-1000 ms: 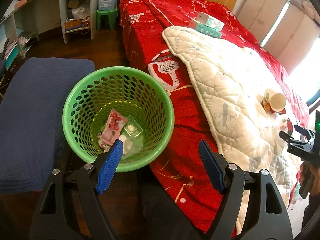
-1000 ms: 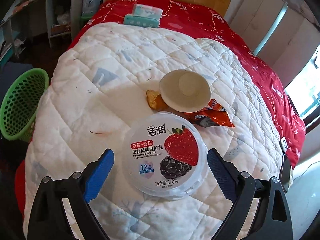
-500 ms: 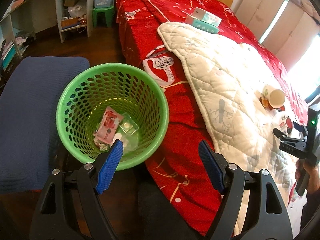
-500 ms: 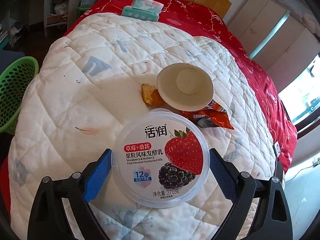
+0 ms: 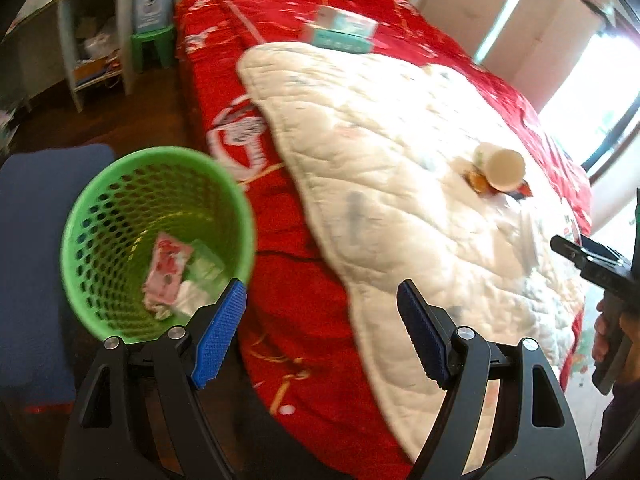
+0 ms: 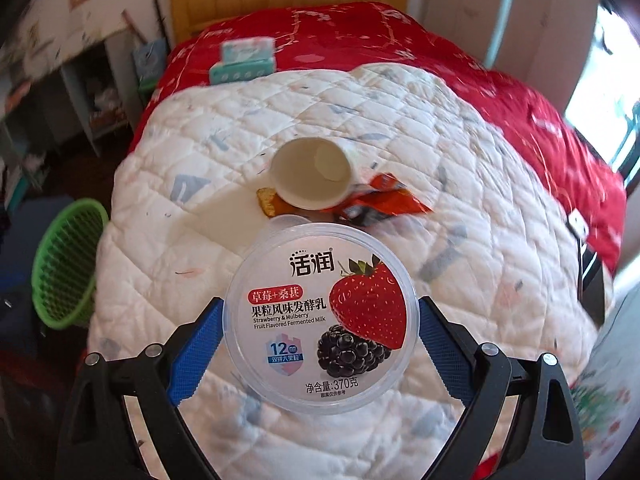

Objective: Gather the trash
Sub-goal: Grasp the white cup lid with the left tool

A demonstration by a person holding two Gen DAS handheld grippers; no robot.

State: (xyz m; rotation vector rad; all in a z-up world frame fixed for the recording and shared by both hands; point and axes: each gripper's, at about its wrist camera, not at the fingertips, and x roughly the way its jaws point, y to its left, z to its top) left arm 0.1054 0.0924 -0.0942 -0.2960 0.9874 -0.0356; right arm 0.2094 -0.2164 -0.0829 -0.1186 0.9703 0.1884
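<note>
I see a round yogurt tub (image 6: 322, 320) with a strawberry lid, lifted over the white quilt. An empty paper cup (image 6: 310, 172) lies tipped beside an orange wrapper (image 6: 384, 202).

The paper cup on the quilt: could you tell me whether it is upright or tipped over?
Tipped over: the paper cup lies on its side, its open mouth facing the camera.

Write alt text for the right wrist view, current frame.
The right gripper grips a round lidded yogurt tub with a strawberry and mulberry label, its blue pads against the tub's sides, above a white quilt on a red bed. Behind the tub lie a tipped paper cup and an orange snack wrapper; a green mesh basket stands on the floor at left.
</note>
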